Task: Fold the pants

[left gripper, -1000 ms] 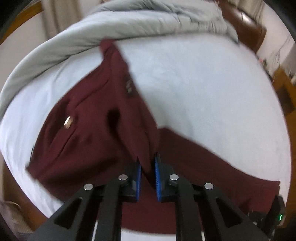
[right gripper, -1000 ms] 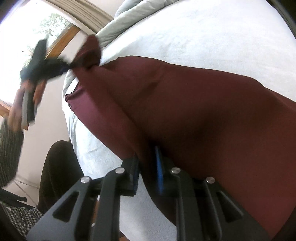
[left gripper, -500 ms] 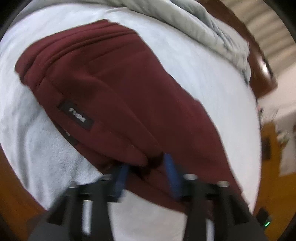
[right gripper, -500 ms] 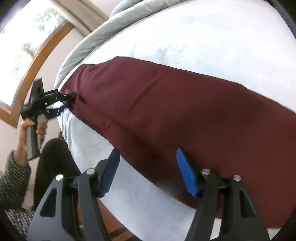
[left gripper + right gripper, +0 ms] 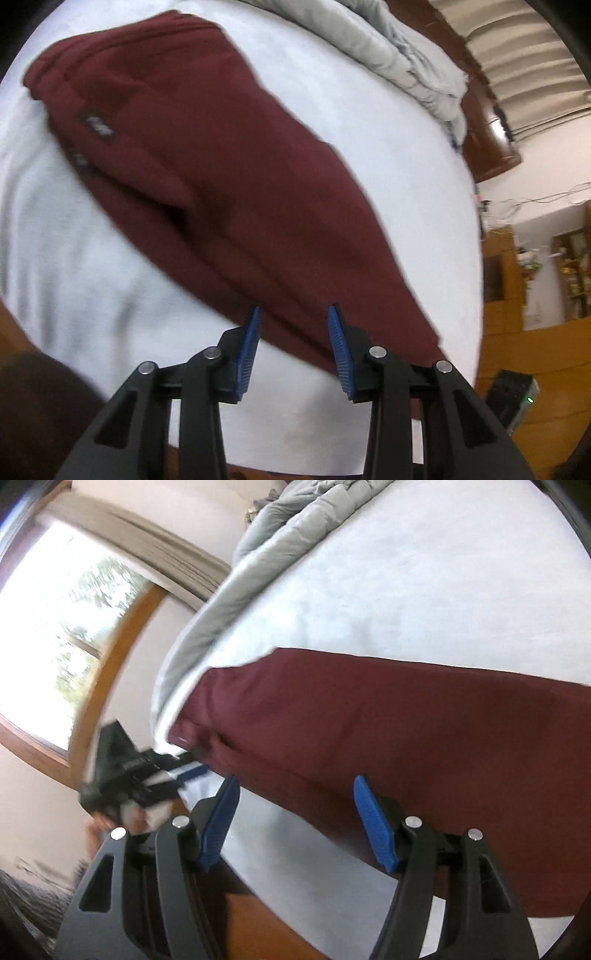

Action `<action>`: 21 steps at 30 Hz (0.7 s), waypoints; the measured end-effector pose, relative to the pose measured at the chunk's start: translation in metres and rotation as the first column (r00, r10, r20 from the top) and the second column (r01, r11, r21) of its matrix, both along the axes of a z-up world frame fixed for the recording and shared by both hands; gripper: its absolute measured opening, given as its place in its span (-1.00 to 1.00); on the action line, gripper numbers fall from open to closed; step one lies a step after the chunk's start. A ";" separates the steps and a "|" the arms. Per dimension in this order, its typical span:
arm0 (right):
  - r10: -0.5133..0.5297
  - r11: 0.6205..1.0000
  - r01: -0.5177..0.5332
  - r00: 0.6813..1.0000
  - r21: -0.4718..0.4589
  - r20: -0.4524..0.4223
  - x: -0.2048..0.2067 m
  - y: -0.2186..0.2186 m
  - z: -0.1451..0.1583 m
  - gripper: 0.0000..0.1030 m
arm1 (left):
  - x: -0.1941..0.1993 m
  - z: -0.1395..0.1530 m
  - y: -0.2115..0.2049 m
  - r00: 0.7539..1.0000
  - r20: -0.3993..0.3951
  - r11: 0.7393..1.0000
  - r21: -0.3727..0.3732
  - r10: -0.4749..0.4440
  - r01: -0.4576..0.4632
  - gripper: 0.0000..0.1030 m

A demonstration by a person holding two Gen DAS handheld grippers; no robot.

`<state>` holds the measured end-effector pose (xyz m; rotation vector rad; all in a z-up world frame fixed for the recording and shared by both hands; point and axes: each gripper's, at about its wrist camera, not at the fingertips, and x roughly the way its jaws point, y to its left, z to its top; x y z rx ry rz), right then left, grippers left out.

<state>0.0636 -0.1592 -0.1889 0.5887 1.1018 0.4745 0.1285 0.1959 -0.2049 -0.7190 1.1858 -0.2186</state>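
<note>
A white-sheeted bed (image 5: 369, 122) carries a grey duvet (image 5: 406, 48) bunched along its far edge. Maroon pants (image 5: 236, 177) lie folded lengthwise along the bed's near edge. The right gripper (image 5: 295, 794) hangs above them, jaws wide apart and holding nothing. The left gripper (image 5: 293, 321) is closing, its blue pads (image 5: 338, 336) not pressing the cloth.
</note>
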 end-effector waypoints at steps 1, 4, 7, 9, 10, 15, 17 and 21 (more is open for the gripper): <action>-0.001 1.000 0.001 1.000 0.007 0.001 0.005 0.006 -0.001 0.24 | 0.000 0.002 -0.003 1.000 0.025 1.000 -0.004 -0.014 0.014 -0.28; -0.003 1.000 0.003 1.000 -0.013 -0.005 0.025 0.026 -0.010 0.16 | 0.022 0.014 -0.028 0.991 0.117 0.997 0.059 -0.058 0.052 -0.26; 0.035 0.999 -0.037 0.996 -0.023 -0.078 0.032 0.051 -0.032 0.03 | 0.039 -0.003 -0.043 0.991 0.067 0.986 0.124 -0.120 0.111 -0.26; 0.065 0.997 -0.069 0.989 -0.021 -0.130 0.024 0.054 -0.048 0.02 | 0.037 -0.027 -0.044 0.988 -0.026 0.982 0.110 -0.150 0.152 -0.31; 0.073 0.997 -0.077 0.986 -0.021 -0.150 0.021 0.057 -0.055 -0.01 | 0.029 -0.032 -0.042 0.987 -0.027 0.977 0.136 -0.159 0.161 -0.46; 0.047 0.999 -0.043 0.989 0.030 -0.139 0.016 0.043 -0.055 -0.09 | 0.016 -0.023 -0.045 0.980 -0.006 0.958 0.209 -0.199 0.196 -0.45; 0.024 1.000 -0.023 0.993 0.012 -0.114 0.011 0.025 -0.037 0.16 | 0.010 -0.008 -0.050 0.978 0.019 0.952 0.236 -0.208 0.198 -0.32; -0.128 0.992 0.129 0.985 -0.001 -0.111 -0.020 -0.045 -0.003 0.20 | -0.008 0.023 -0.094 0.934 0.122 0.910 0.298 -0.337 0.289 -0.03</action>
